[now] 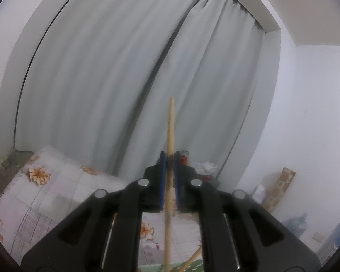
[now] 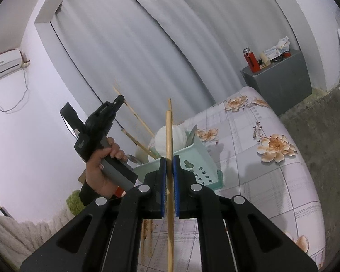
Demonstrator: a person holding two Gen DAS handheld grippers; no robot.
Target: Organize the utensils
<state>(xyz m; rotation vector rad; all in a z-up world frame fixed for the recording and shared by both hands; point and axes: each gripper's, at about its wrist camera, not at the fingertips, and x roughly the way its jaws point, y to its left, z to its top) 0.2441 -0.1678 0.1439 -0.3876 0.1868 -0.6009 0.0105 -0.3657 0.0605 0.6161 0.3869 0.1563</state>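
The right gripper (image 2: 169,165) points a little down and pinches a long, thin wooden chopstick (image 2: 169,136) standing upright between its blue pads. The left gripper (image 1: 169,161) points level and squeezes another pale wooden chopstick (image 1: 170,124) the same way. A hand (image 2: 104,165) holds the left gripper beside a mint-green plastic utensil holder (image 2: 192,161) on the flowered tablecloth (image 2: 272,181). Inside are more chopsticks and a white round thing.

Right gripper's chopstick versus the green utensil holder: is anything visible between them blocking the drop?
Nothing visible blocks it. The right gripper clamps its chopstick upright just before the green holder; the left gripper is off to the side.
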